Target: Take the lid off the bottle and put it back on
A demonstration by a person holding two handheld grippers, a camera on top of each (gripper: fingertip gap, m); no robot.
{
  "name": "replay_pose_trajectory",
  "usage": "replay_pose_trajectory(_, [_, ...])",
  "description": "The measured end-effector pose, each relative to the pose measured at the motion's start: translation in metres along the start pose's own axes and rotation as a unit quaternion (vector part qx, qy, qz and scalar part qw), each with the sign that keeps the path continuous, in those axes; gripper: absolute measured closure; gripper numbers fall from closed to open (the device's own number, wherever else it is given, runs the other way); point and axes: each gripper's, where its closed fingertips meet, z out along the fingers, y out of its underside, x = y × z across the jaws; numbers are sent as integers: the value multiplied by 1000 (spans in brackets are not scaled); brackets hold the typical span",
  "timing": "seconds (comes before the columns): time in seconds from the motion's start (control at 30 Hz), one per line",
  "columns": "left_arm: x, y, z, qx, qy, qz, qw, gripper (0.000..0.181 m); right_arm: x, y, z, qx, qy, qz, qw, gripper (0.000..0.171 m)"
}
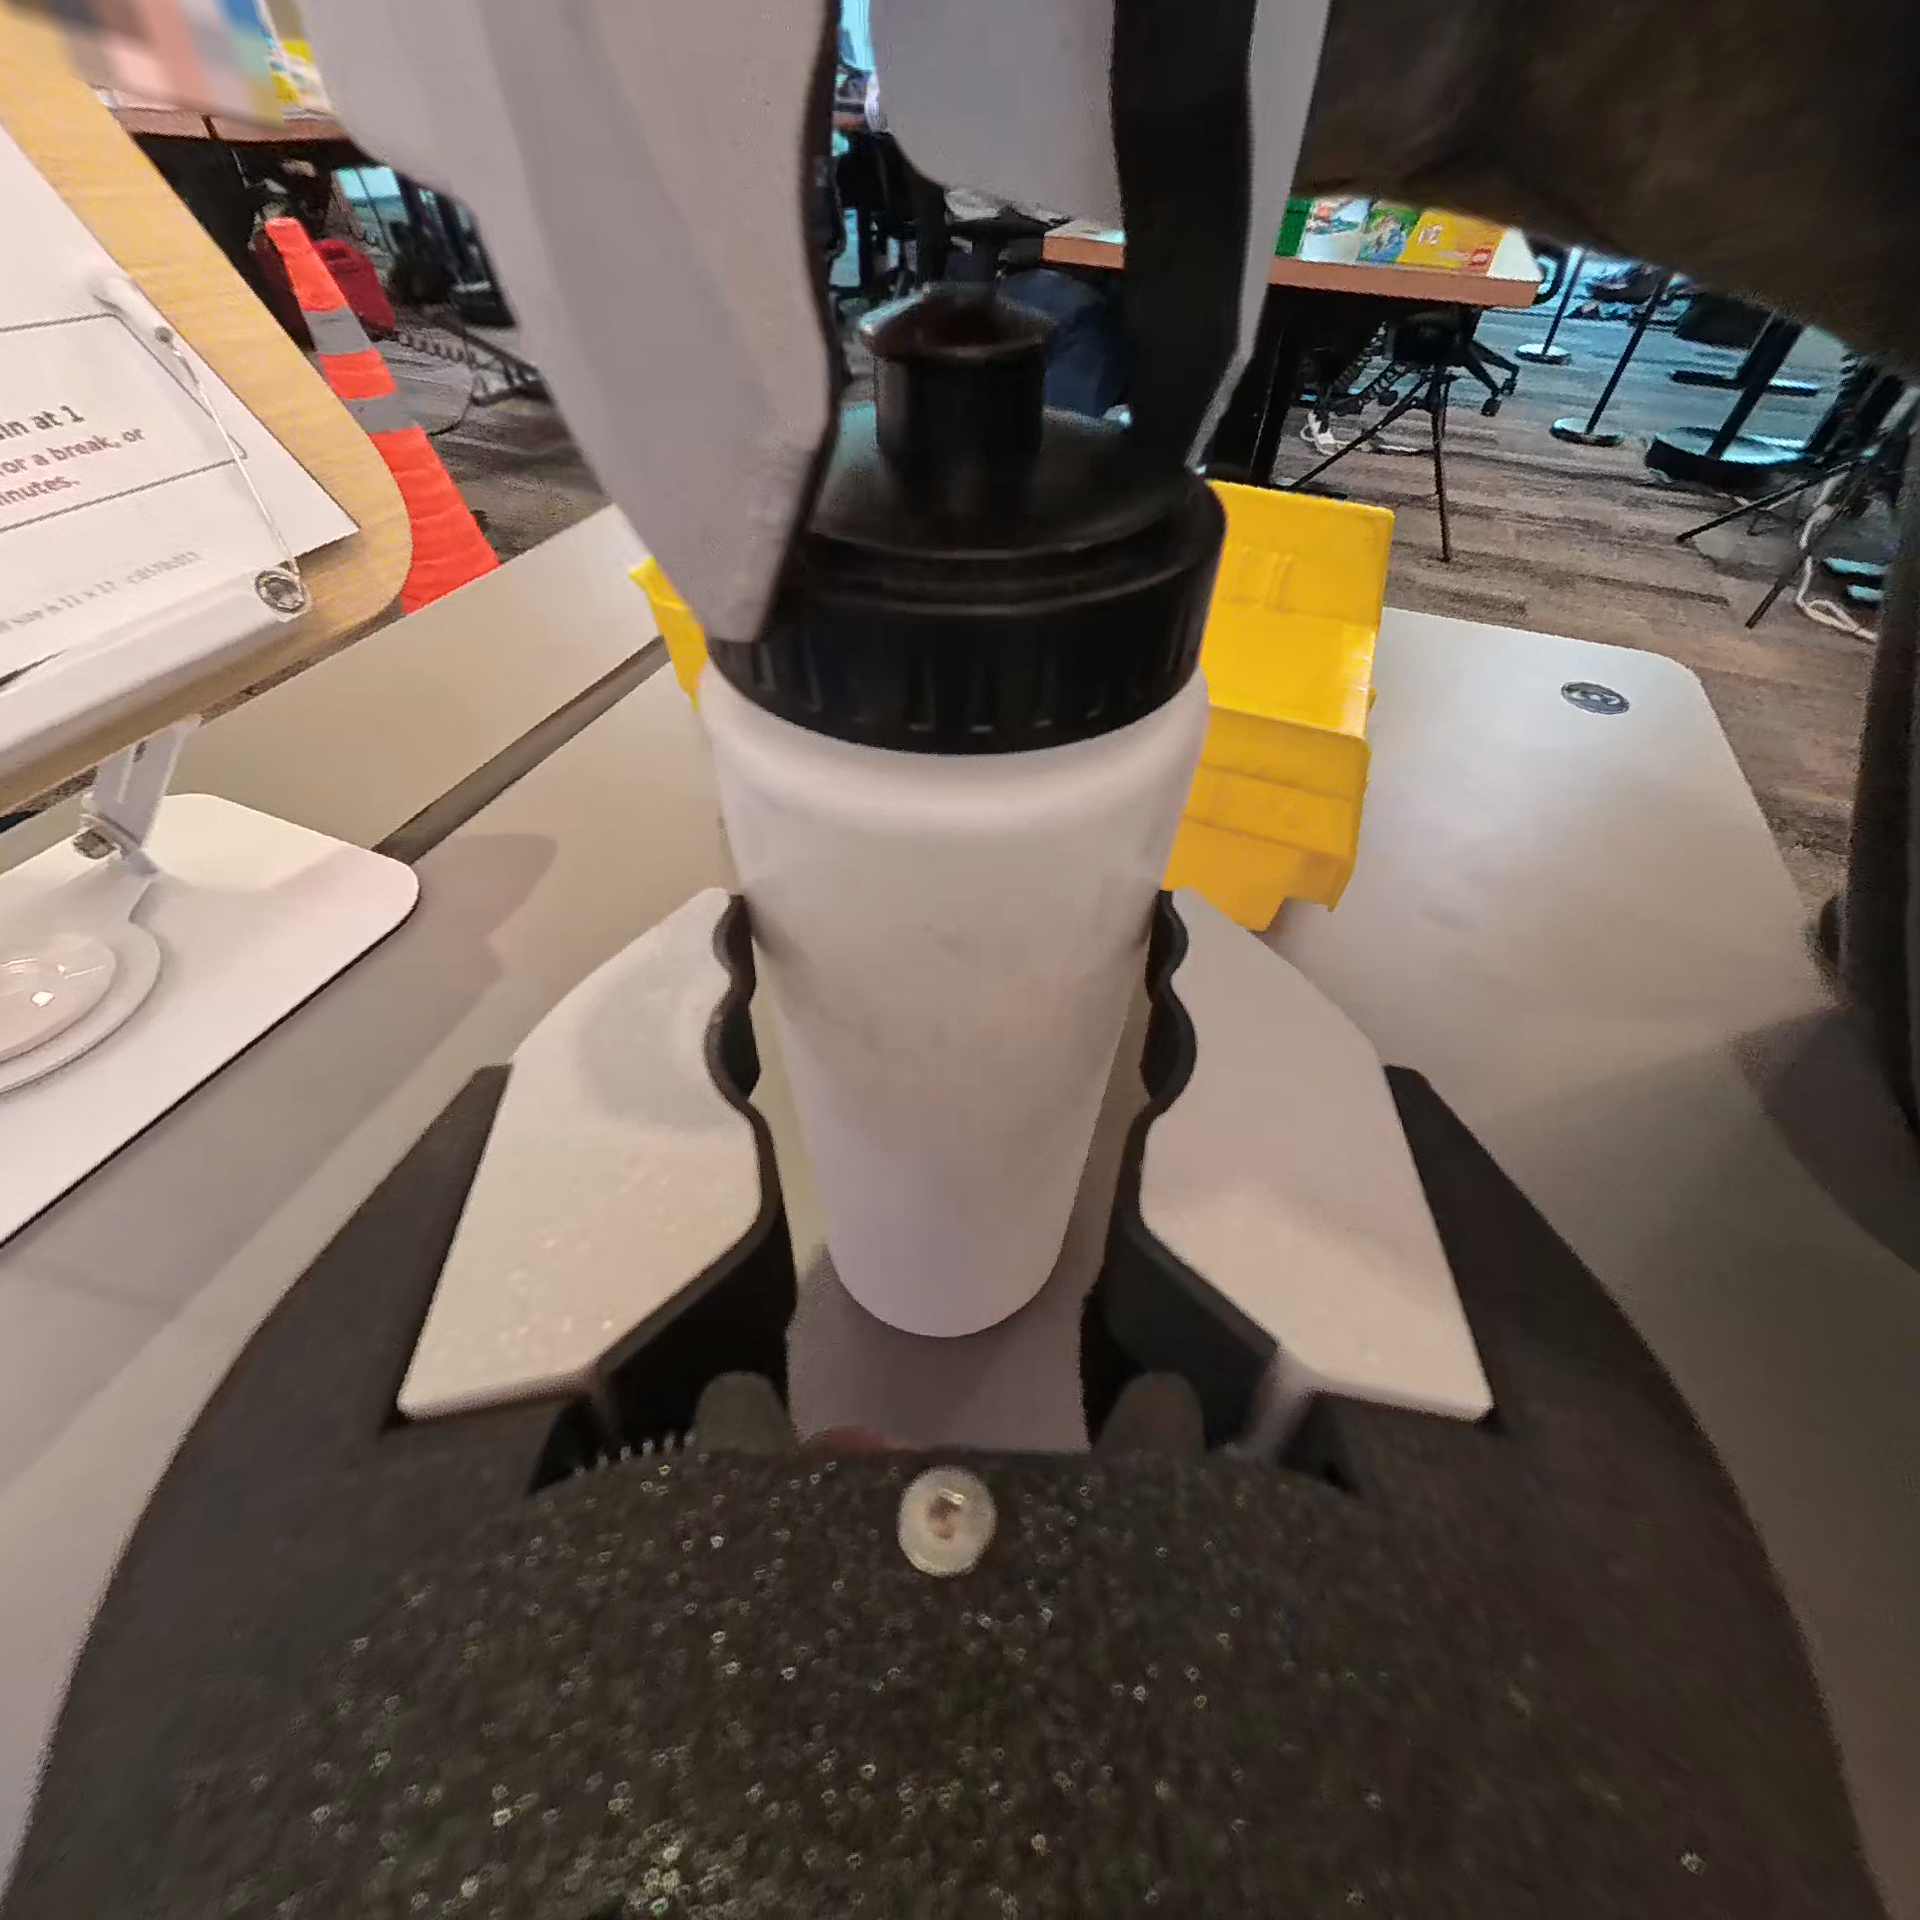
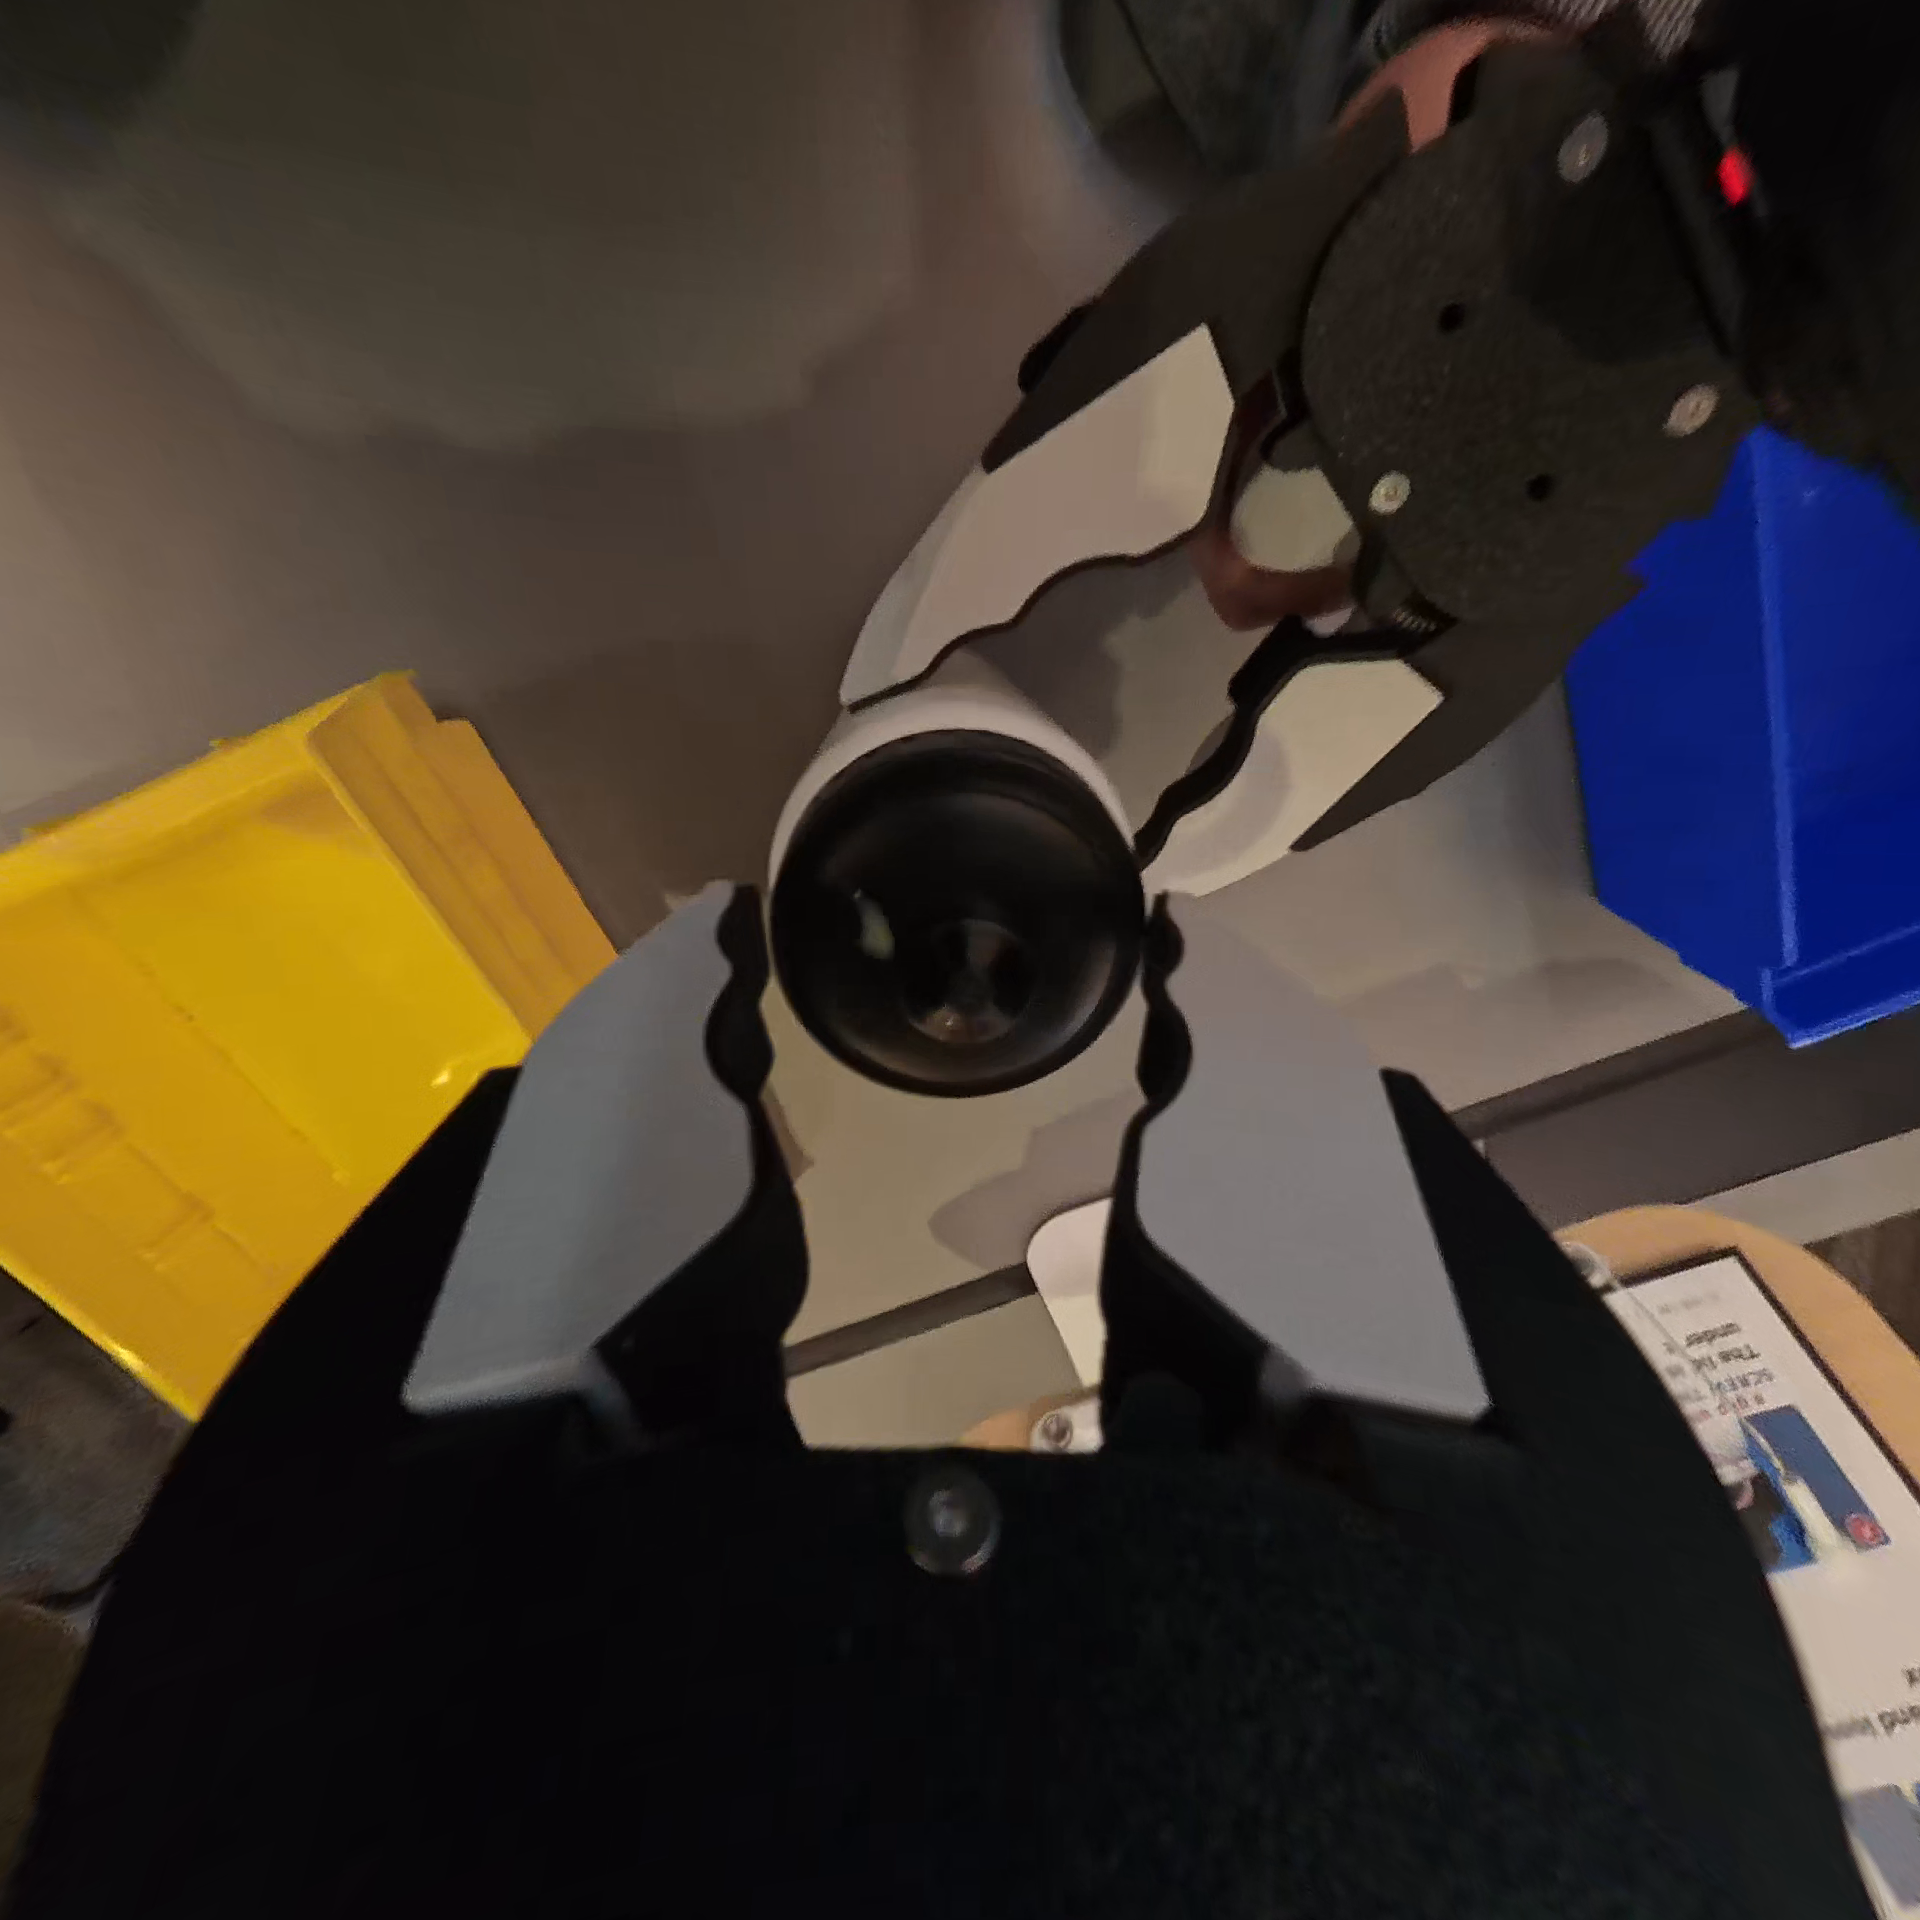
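Note:
A white bottle (image 1: 935,1039) with a black screw lid (image 1: 987,644) and a pull spout stands upright over the grey table. My left gripper (image 1: 951,935) is shut on the bottle's body, one finger on each side. My right gripper (image 1: 966,540) comes down from above and is shut on the lid's rim. The lid sits on the bottle's neck. In the right wrist view I look straight down on the lid (image 2: 935,914) between the right gripper's (image 2: 951,935) fingers. The left gripper (image 2: 1008,764) holds the bottle (image 2: 966,707) from the upper right.
A yellow bin (image 1: 1288,727) lies just behind the bottle and also shows in the right wrist view (image 2: 260,935). A blue bin (image 2: 1766,779) stands on the table. A sign stand with a printed sheet (image 1: 125,468) stands at the left. An orange cone (image 1: 384,416) is on the floor beyond.

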Motion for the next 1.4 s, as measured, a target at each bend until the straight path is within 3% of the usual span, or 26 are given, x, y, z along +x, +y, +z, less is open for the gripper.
replay_pose_trajectory(0.23, [1, 0, 1, -2, -2, -9, 1000, 109, 0, -2, -1, 31, -15, 39, 999, 104])
replay_pose_trajectory(0.43, [2, 0, 2, -2, -22, -10, 1000, 109, -1, -3, 0, 43, 15, 156, 987, 104])
replay_pose_trajectory(0.63, [-2, 0, 2, -2, -47, -26, 999, 109, 6, 1, 0, 58, 48, 345, 936, 104])
replay_pose_trajectory(0.73, [-1, 0, 3, 7, -70, -20, 997, 109, 3, 1, 0, 19, 62, 417, 906, 104])
replay_pose_trajectory(0.87, [-2, 2, 4, 6, -116, 1, 993, 109, 2, 3, 0, -34, 73, 553, 829, 104])
replay_pose_trajectory(1.1, [-7, 3, 0, 8, -148, -14, 989, 109, 11, 7, 0, -15, 139, 723, 676, 104])
replay_pose_trajectory(1.27, [-10, 5, -2, 3, -185, 1, 983, 109, 12, 9, 0, -37, 159, 831, 531, 104])
replay_pose_trajectory(1.4, [-9, 6, -2, 1, -183, 4, 983, 109, 12, 9, 0, -47, 147, 853, 498, 104])
